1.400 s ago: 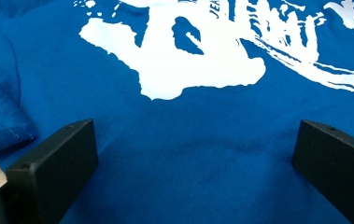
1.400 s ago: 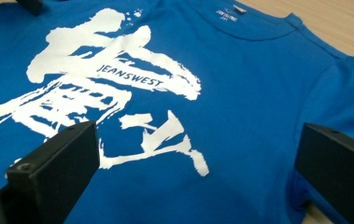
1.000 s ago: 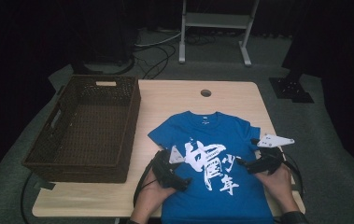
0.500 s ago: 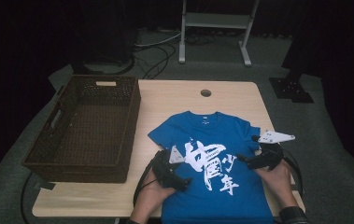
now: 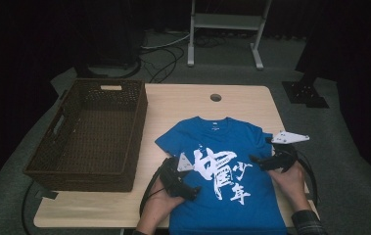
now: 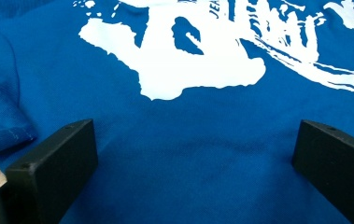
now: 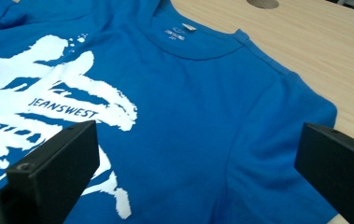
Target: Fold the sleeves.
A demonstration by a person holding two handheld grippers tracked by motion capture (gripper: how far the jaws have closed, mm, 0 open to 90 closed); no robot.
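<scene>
A blue T-shirt (image 5: 232,147) with a white print lies flat, front up, on the near right part of the wooden table (image 5: 183,107), collar toward the far side. My left gripper (image 5: 185,178) rests over the shirt's left side by the print, jaws wide open with bare blue fabric (image 6: 193,140) between them. Over the shirt's right side, near the sleeve, my right gripper (image 5: 262,160) is also open. Its view looks across the chest toward the collar (image 7: 184,39), and nothing is pinched between its jaws (image 7: 198,163).
A dark wicker basket (image 5: 139,122) with nothing in it takes up the table's left half. A round cable hole (image 5: 216,97) sits near the far edge. Beyond the table stands a metal frame (image 5: 224,29) on a dark floor with cables.
My right gripper has shifted slightly inward and away from me over the shirt's right side. The left gripper and the shirt look unchanged.
</scene>
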